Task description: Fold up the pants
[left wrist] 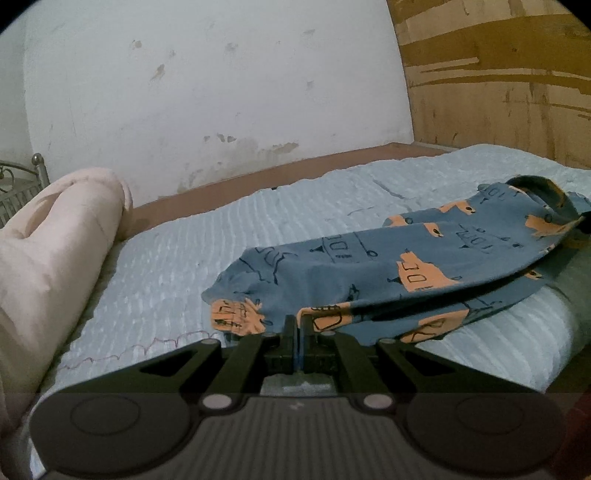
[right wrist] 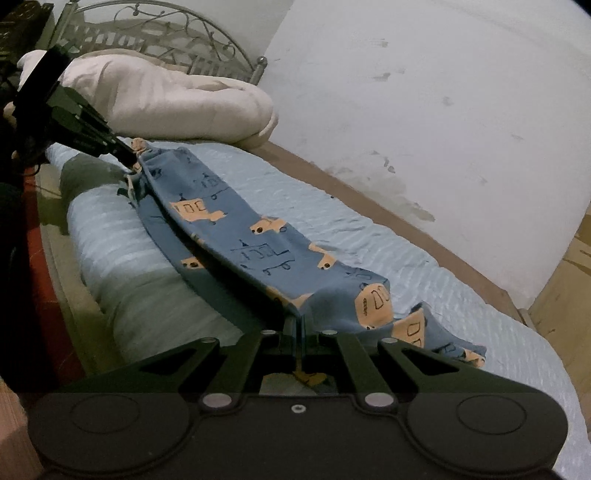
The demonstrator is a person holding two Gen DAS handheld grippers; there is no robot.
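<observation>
Pale blue ribbed bedding covers a bed [left wrist: 177,254] that is set against a stained white wall [left wrist: 221,92], with a wooden panel [left wrist: 498,92] seen at the far right in the left wrist view. A rolled pink quilt [right wrist: 173,103] is laid at the head of the bed, in front of a metal scrollwork headboard [right wrist: 166,33]. Blue pants [right wrist: 258,240], printed with orange vehicles, are stretched along the near edge of the bed and are raised between two grips, so that the middle sags toward the bedding while some fabric rests on it. The left hand-held gripper [left wrist: 298,325] is seen closed, with an edge of the pants pinched between its fingers; in the right wrist view the same tool [right wrist: 127,155] is seen at the far left end of the garment, gripping bunched cloth. The right hand-held gripper [right wrist: 299,325] is likewise closed on the near end of the pants, a fold of blue fabric being clamped between its fingers, and a corner of the garment is draped to its right on the bedding. Which end is the waistband cannot be told with certainty.
</observation>
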